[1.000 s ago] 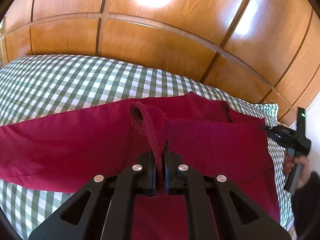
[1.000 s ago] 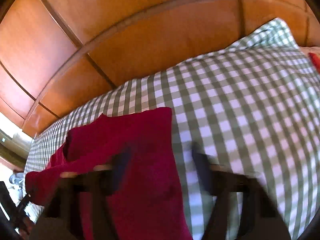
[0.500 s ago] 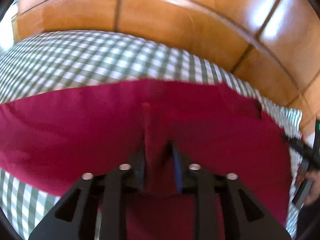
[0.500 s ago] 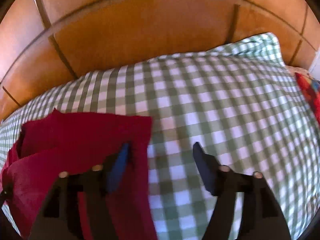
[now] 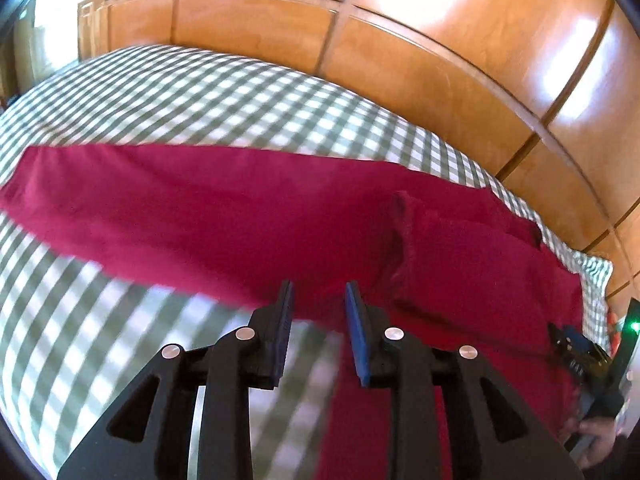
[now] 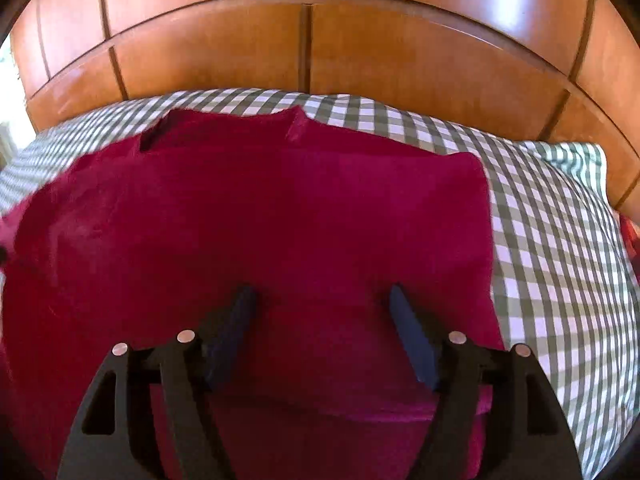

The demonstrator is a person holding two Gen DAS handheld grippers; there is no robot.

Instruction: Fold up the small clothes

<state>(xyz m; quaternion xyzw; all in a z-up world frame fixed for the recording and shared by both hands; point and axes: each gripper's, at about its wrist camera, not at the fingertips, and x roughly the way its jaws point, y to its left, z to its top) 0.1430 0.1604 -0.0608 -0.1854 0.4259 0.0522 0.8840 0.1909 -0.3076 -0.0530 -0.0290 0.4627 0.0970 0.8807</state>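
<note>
A dark red garment (image 5: 248, 208) lies spread on the green-and-white checked bed cover (image 5: 160, 96), with a raised fold (image 5: 400, 224) across its right part. My left gripper (image 5: 320, 300) hovers over the garment's near edge. Its blue pads (image 5: 356, 320) stand a little apart with nothing pinched between them. In the right wrist view the garment (image 6: 280, 216) fills the middle, neckline at the far left. My right gripper (image 6: 320, 294) is over it with its jaws opening wide and only flat cloth below. The right gripper (image 5: 588, 360) and a hand (image 5: 596, 440) show at the left view's right edge.
Glossy wooden panels (image 6: 312, 48) rise right behind the bed. The checked cover (image 6: 552, 240) extends to the right of the garment. A red patterned item (image 6: 629, 232) peeks in at the bed's far right edge.
My left gripper let go of the lifted fold of red cloth, opened and shifted left toward the near edge. My right gripper moved from the garment's right edge to over its middle.
</note>
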